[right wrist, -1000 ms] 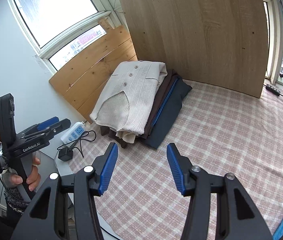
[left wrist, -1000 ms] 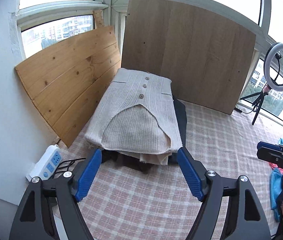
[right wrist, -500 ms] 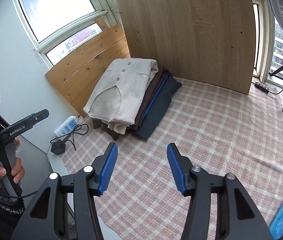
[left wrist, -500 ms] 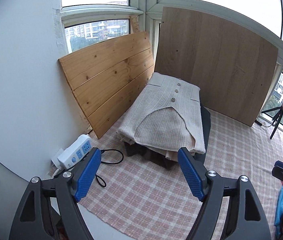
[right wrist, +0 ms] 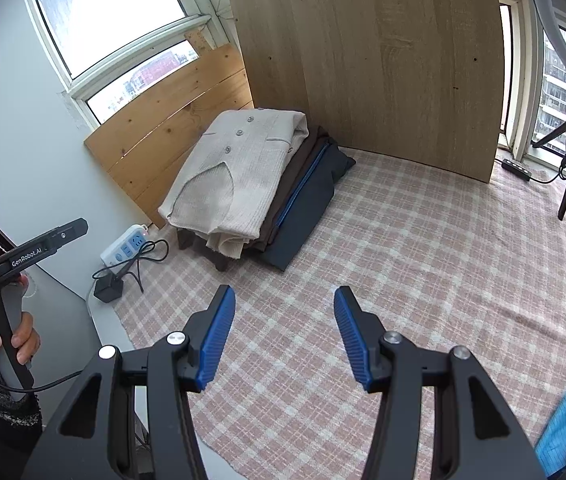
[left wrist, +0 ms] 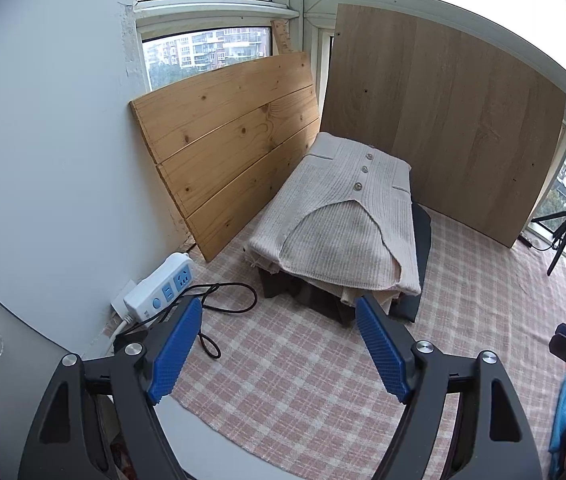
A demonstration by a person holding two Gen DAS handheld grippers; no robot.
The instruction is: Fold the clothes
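Both tools have drawn back from the folded stack (left wrist: 343, 236), left tool (left wrist: 279, 344) and right tool (right wrist: 285, 334) spread and empty; a careless return could topple it.

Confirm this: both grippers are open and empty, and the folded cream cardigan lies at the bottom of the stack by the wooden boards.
Not quite. The cream cardigan lies on top of the stack, over the darker folded clothes, as the right wrist view shows. Both the left gripper and the right gripper are open and empty.

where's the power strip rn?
Power strip lies at the checked cloth's left edge by the wall, in front of the pine board, left of the folded stack.
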